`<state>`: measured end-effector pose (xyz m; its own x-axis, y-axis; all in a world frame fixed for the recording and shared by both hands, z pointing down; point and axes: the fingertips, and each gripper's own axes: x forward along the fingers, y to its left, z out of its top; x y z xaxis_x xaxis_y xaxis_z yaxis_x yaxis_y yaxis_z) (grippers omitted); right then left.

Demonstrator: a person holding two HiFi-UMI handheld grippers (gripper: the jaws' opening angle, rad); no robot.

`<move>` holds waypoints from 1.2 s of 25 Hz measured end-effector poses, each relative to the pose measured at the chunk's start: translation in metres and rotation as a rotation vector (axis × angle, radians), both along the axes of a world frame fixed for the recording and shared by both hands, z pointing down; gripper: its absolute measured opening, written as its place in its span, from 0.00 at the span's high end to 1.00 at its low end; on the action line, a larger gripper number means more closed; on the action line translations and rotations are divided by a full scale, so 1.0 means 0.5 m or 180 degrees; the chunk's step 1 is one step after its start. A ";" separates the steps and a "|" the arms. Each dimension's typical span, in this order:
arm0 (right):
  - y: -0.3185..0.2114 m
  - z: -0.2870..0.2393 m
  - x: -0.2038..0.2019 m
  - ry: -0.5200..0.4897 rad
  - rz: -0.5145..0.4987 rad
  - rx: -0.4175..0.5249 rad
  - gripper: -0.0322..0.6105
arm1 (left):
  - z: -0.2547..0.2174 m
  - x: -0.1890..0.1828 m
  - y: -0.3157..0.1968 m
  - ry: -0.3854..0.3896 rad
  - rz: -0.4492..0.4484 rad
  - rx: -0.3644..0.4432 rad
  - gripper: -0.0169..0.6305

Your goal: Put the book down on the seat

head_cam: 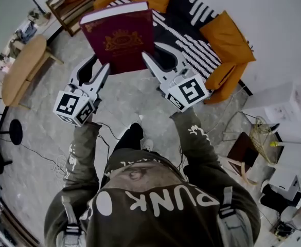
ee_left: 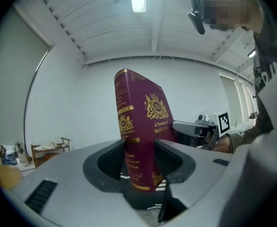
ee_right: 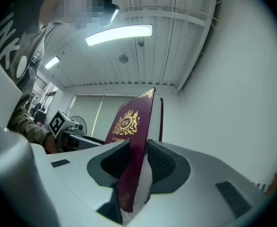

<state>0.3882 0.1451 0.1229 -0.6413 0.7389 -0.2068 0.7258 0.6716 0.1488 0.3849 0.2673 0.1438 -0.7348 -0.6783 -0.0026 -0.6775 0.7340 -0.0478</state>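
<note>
Jaws of the left gripper (ee_left: 140,161) are clamped on the spine side of the book (ee_left: 145,122), with 1 pad against each cover. Jaws of the right gripper (ee_right: 137,163) are clamped on the opposite, page-edge side of the same book. They stand wide, with the covers and the white pages between the pads.

From the head view, the 2 grippers hold the maroon book, which has a gold crest, up in the air between them. Its front cover is turned toward the person, and the left gripper is at its lower left corner and the right at its lower right.

The book hangs above the grey floor (head_cam: 124,104), in front of the orange sofa (head_cam: 227,35). It is not resting on the seat, where a black-and-white striped blanket (head_cam: 194,40) is spread.
</note>
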 end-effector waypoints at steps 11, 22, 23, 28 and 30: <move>0.196 0.011 -0.277 0.0040 -0.0442 0.0096 0.76 | 0.014 -0.244 0.192 0.0030 -0.0482 0.0107 0.70; 0.358 0.007 -0.549 0.0094 -0.0607 0.0120 0.75 | 0.006 -0.504 0.354 0.0035 -0.0652 0.0142 0.70; 0.372 0.011 -0.573 0.0104 -0.0620 0.0119 0.75 | 0.009 -0.527 0.367 0.0042 -0.0666 0.0143 0.70; 0.429 0.039 -0.717 0.0144 -0.0652 0.0084 0.75 | 0.038 -0.667 0.425 0.0091 -0.0703 0.0132 0.70; 0.450 0.055 -0.776 0.0135 -0.0650 0.0062 0.75 | 0.053 -0.727 0.446 0.0085 -0.0700 0.0111 0.70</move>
